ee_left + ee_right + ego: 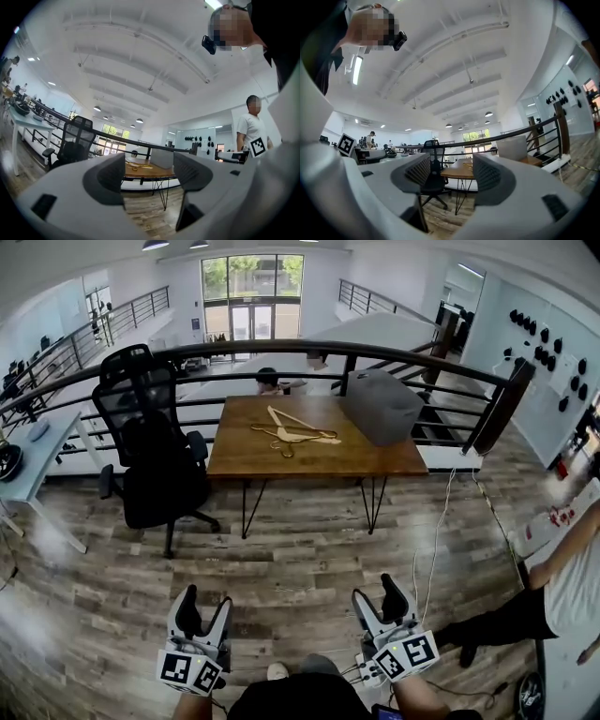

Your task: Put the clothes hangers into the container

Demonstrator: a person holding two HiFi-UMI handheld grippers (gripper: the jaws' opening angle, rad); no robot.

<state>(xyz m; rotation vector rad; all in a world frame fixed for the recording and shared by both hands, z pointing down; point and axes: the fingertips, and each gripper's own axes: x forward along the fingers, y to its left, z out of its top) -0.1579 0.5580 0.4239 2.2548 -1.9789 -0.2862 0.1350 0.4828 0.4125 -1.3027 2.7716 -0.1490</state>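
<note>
Head view | table [319, 460]: well ahead | grey container [382, 407]: on table's right part | wooden hangers [292, 434]: heaped beside it, none inside | left gripper [206, 601], right gripper [378, 592]: jaws apart, empty | step, likely: approach; next: close in, grip one hanger.

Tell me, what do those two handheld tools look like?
Both are pale grey plastic. The left gripper and right gripper each end in two dark, ribbed fingers, and each carries a white cube printed with black square markers.
</note>
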